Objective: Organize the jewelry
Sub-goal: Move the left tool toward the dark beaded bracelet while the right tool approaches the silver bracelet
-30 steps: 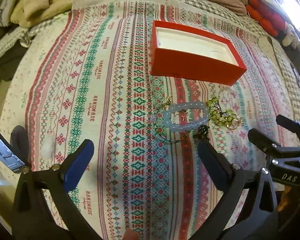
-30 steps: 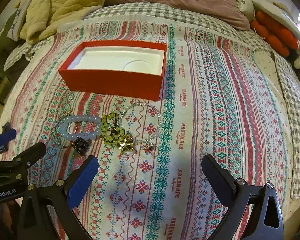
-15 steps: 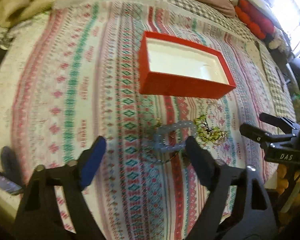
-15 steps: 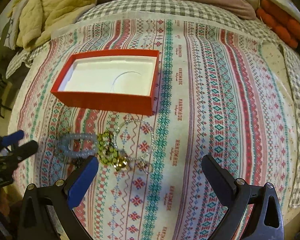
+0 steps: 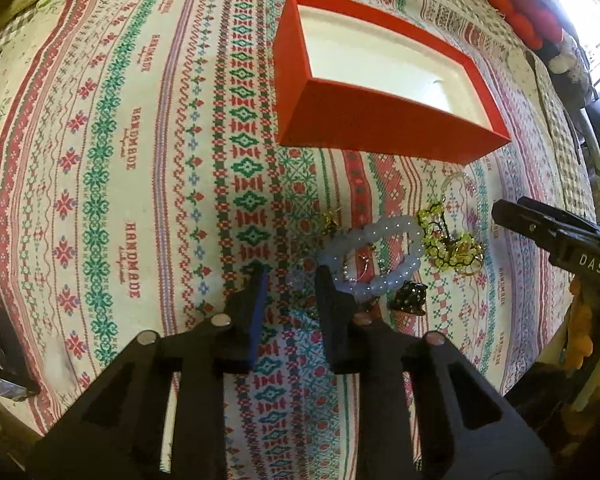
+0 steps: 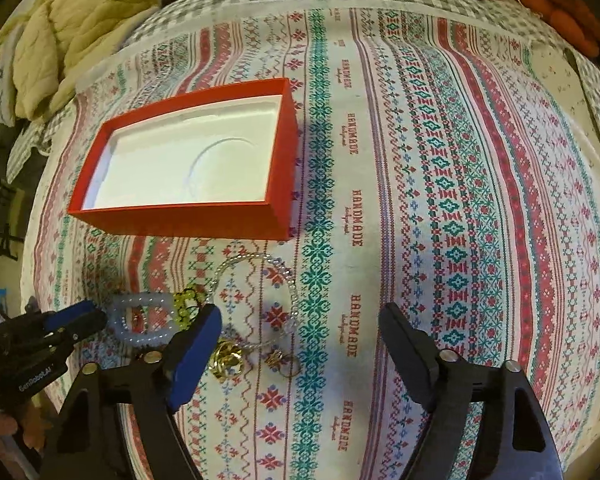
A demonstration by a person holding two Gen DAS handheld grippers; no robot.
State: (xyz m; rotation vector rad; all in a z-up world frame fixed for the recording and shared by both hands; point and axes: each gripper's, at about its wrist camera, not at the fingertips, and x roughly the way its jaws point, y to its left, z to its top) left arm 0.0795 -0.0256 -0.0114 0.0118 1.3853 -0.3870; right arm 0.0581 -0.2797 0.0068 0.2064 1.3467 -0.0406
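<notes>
Both wrist fisheyes look steeply down and forward over the patterned bedspread (image 5: 112, 152), close to it. The left view sits nearest the pale bead bracelet (image 5: 374, 258); the right view faces from further right. Both share the red box (image 6: 188, 160) and the jewelry heap.

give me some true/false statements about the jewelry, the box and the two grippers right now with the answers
1. The red box has jewelry in it. False: its white insert is bare.
2. The pale blue bead bracelet lies on the patterned cloth, on the near side of the box. True.
3. The right gripper is clamped on the clear bead bracelet. False: its jaws are wide apart and hold nothing.
4. The left gripper has narrowed its jaws at the left end of the pale blue bead bracelet. True.
5. The yellow-green bead piece sits to the left of the pale blue bead bracelet. False: it sits to its right.
</notes>
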